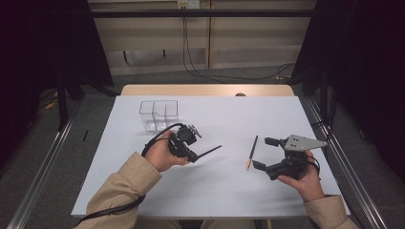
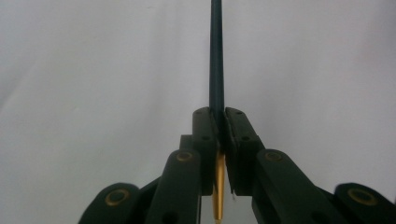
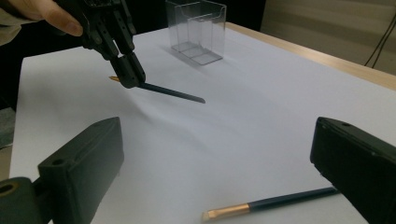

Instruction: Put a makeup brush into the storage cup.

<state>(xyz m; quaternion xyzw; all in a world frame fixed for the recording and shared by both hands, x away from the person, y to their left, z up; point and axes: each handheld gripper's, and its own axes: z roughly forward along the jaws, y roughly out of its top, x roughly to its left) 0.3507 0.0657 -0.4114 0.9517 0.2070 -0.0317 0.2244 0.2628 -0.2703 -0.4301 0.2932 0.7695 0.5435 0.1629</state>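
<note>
Left gripper (image 1: 193, 155) pinched tight on a dark pencil (image 1: 208, 152), near its gold end, held just above the white table (image 1: 215, 191) left of the middle; right gripper (image 1: 264, 153) wide open, holding nothing, low at the right side. Second pencil (image 1: 251, 152) flat on the table just left of the right gripper; clear box (image 1: 159, 114) far left, well apart from both.
</note>
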